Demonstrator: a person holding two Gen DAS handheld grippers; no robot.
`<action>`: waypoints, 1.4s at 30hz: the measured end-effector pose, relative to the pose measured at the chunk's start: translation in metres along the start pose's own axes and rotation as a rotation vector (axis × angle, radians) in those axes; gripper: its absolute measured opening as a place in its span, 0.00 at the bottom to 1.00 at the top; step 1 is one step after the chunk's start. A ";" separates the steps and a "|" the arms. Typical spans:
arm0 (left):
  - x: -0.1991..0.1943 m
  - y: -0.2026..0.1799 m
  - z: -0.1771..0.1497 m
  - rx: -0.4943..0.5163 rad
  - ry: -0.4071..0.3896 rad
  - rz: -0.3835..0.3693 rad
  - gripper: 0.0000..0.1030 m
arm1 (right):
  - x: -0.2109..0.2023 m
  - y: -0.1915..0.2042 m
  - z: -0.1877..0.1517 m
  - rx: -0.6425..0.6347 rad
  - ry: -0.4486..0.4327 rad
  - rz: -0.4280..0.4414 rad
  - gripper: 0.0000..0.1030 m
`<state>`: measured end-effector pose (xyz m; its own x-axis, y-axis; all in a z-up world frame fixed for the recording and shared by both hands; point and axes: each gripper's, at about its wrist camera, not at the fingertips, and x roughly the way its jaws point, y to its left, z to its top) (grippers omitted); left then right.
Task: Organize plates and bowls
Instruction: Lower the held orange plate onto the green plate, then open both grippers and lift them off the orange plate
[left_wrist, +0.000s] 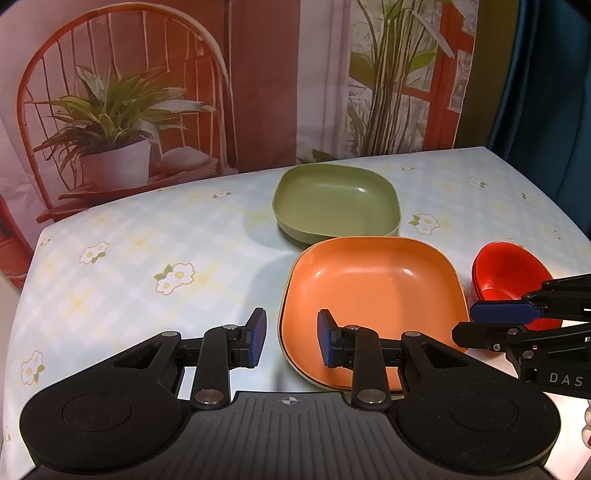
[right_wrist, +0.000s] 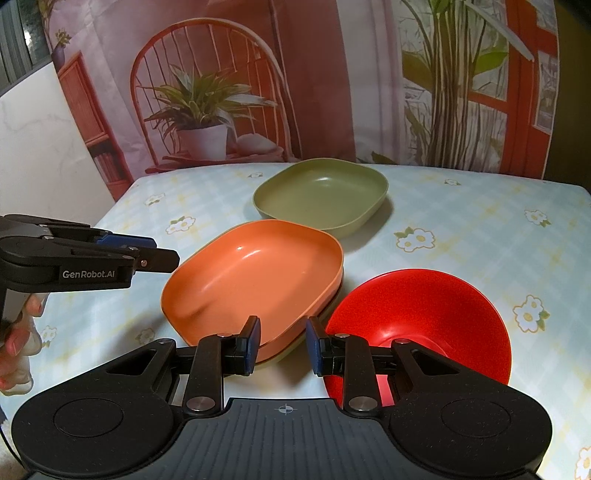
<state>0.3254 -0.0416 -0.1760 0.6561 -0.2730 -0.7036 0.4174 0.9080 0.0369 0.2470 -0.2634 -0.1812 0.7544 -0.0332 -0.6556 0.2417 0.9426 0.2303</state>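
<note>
Left wrist view: left tongs (left_wrist: 291, 341) parted, holding nothing, above the near-left rim of the orange plate (left_wrist: 373, 295) on the floral surface (left_wrist: 129, 266). Green plate (left_wrist: 334, 201) just behind; red bowls (left_wrist: 511, 273) stacked to the right.

Right wrist view: right tongs (right_wrist: 282, 345) parted, empty, above the gap between orange plate (right_wrist: 255, 275) and red bowl (right_wrist: 424, 317).

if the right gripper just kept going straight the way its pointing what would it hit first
Probably the near edge of the orange plate stack, or the tablecloth in the narrow gap beside the red bowl. The right gripper is empty, and depth is hard to judge.
</note>
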 end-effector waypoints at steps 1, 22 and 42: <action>0.000 0.000 0.000 0.000 0.000 -0.001 0.31 | 0.000 0.000 0.000 0.001 -0.001 0.000 0.25; -0.004 0.000 0.003 -0.015 -0.024 -0.008 0.31 | -0.004 -0.001 0.003 0.003 -0.026 0.007 0.25; -0.039 -0.002 0.044 -0.016 -0.215 0.061 0.57 | -0.018 -0.028 0.055 -0.066 -0.136 -0.077 0.46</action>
<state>0.3265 -0.0470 -0.1181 0.7992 -0.2777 -0.5331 0.3644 0.9291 0.0623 0.2604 -0.3078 -0.1367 0.8120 -0.1463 -0.5650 0.2643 0.9553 0.1324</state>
